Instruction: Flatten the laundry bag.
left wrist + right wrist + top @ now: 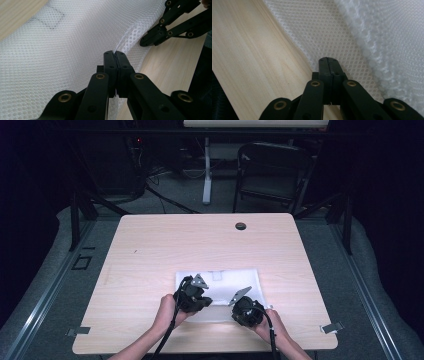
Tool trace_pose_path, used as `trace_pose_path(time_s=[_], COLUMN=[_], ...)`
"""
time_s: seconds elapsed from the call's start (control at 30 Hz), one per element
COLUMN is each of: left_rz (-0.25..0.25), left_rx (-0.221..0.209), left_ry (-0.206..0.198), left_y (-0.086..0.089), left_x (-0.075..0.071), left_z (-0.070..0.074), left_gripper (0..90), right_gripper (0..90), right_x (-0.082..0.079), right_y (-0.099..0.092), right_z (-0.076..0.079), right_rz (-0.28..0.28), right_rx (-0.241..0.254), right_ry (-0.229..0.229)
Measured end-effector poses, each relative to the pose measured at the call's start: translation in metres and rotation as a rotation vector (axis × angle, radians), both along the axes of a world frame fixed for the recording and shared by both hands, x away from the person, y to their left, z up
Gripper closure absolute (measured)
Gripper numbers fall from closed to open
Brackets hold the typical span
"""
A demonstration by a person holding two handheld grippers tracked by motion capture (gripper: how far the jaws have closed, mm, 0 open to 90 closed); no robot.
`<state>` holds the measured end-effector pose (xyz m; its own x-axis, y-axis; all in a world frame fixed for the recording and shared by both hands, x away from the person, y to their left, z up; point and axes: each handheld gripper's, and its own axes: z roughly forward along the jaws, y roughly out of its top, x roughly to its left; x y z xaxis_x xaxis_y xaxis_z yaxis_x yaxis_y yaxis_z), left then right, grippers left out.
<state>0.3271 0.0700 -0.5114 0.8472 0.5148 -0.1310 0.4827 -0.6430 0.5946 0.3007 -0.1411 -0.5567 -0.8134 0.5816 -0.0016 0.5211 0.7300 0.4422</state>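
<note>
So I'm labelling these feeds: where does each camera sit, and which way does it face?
High view: above the person's side, facing forward and down on the table; both forearms, left hand-held gripper, right hand-held gripper.
Left gripper view: rides that gripper, facing along its shut jaws pinching the white mesh sheet.
Right gripper view: rides that gripper, jaws shut on the mesh edge.
All views share the mesh.

White mesh fabric bag point(220, 287), flat on the table's near half, near edge lifted

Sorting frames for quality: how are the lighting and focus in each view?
High view: room dark, white mesh cloth glares, weave washed out. Left gripper view: weave crisp near the left tool. Right gripper view: cloth's raised fold blurs, wood table evenly lit.
</note>
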Motion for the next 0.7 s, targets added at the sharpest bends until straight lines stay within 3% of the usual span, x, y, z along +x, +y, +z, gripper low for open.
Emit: trace_pose_path(time_s=[0.7], left_rz=[0.070], left_rx=[-0.013], left_ry=[-0.064], left_y=[0.013], left_x=[0.020], left_z=[0.031], left_gripper=[88.9], right_gripper=[90.0], right_x=[-0.005], right_y=[-0.002], right_z=[0.001], right_rz=[0.006], right_rx=[-0.004], right_ry=[0.021])
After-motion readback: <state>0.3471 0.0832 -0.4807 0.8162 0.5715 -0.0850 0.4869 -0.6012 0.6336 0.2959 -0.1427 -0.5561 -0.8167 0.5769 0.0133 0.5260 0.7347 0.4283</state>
